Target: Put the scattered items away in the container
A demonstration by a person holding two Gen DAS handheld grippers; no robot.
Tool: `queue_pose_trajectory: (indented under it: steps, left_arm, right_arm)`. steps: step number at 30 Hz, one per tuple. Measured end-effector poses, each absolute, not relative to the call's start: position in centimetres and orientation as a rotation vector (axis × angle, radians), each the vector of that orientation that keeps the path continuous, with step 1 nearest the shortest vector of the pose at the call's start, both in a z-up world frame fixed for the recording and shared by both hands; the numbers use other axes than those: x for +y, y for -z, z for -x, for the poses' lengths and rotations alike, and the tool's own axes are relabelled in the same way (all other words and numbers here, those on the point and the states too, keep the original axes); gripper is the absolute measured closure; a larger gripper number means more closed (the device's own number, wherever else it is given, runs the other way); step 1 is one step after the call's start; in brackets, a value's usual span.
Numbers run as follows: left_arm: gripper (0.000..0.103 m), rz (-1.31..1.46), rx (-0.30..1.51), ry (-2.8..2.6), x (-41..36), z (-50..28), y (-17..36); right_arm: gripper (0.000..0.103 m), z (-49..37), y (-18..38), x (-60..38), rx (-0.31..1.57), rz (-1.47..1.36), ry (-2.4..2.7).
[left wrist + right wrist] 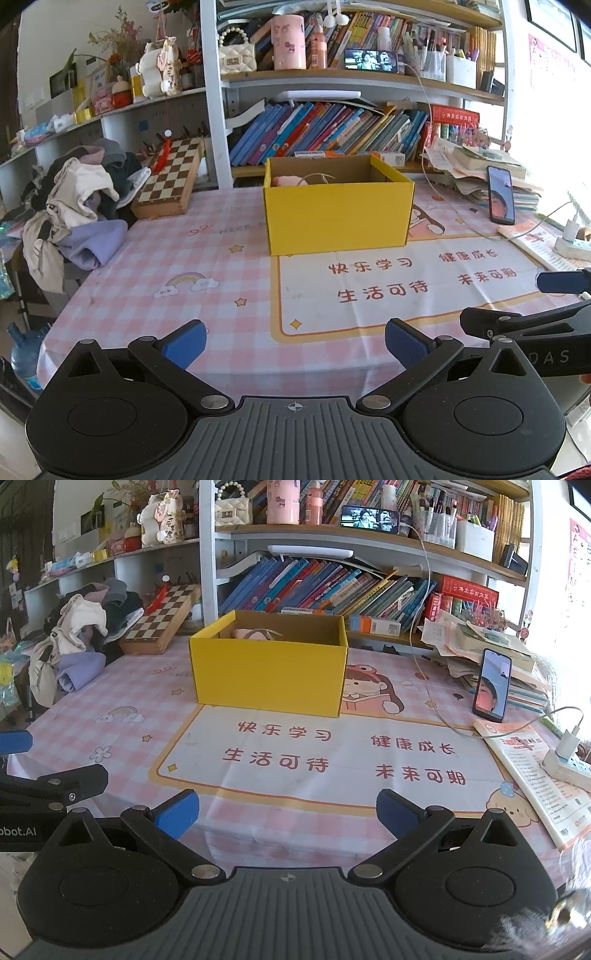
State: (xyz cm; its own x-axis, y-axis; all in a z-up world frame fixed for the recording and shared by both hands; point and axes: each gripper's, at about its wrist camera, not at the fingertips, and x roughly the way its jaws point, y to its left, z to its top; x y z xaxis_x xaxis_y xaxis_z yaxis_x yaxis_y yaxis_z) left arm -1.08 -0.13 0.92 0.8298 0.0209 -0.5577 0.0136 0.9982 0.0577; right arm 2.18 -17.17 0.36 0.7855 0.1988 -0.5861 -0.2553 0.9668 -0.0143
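A yellow cardboard box [338,214] [269,675] stands open-topped on the pink checked tablecloth [166,258] [122,734]. A pink item with a thin cord [295,181] [251,633] shows just over its rim; the rest of the inside is hidden. My left gripper [295,343] hovers low over the near part of the table, open, nothing between its blue pads. My right gripper [288,812] is beside it, also open and holding nothing. Each gripper shows at the edge of the other's view: the right one [532,317] and the left one [44,775].
A pile of clothes [77,206] and a chessboard box [170,181] lie at the left. A propped phone [493,685], stacked books [495,646], a booklet [532,775] and a power strip with cable [569,764] crowd the right. Bookshelves [332,125] stand behind the box.
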Motion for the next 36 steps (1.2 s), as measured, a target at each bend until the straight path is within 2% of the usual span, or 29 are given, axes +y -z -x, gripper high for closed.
queue_pose_trajectory:
  steps: [36]
  left_arm:
    - [0.0, -0.046, 0.62, -0.004, 0.3, -0.2, -0.4]
  right_arm:
    - [0.0, -3.2, 0.0, -16.4, 0.647, 0.111, -0.237]
